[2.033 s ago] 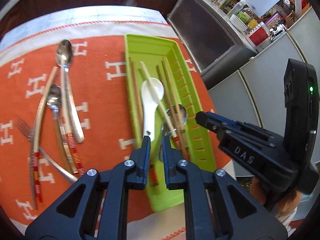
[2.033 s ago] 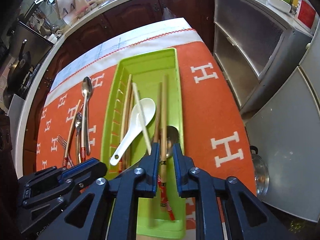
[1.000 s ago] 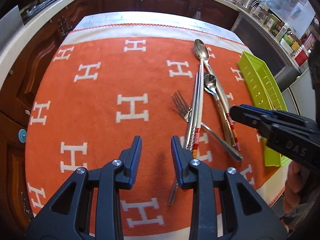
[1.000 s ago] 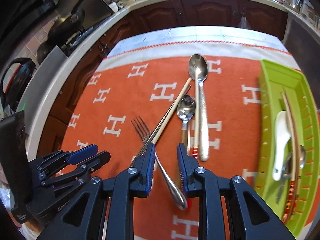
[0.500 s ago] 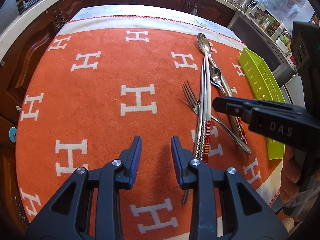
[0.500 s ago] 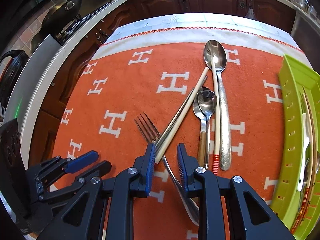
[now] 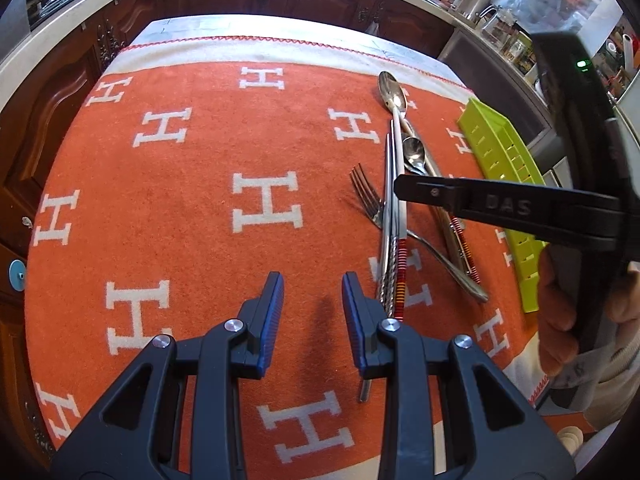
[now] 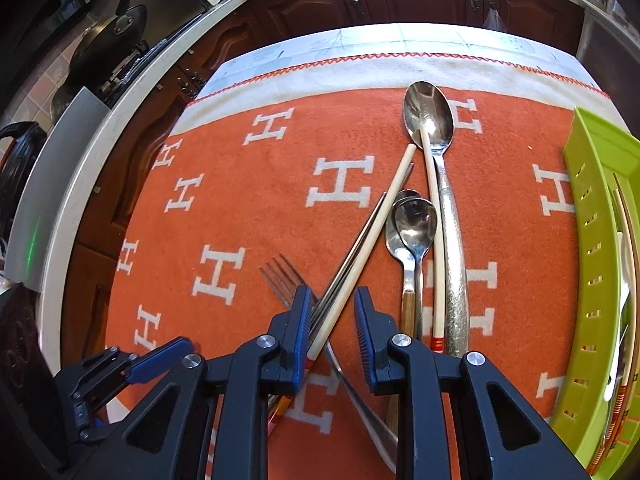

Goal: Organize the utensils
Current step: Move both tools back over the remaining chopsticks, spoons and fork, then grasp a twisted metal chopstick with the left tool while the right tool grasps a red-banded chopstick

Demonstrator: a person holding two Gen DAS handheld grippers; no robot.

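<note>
The right gripper [image 8: 331,320], jaws apart and empty, hovers over the cream chopstick with red-striped end [image 8: 360,258] on the orange cloth-covered worktop [image 8: 240,216], likely picking it for the lime-green plastic tray [image 8: 592,240]; next it must lower and close, while the left gripper [image 7: 312,308] waits spread

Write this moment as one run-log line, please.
left gripper: open, empty | right gripper: open over fork and chopsticks | green tray: partly filled

Utensils [image 8: 420,240] on cloth [image 8: 240,200], tray [image 8: 592,240] right
</note>
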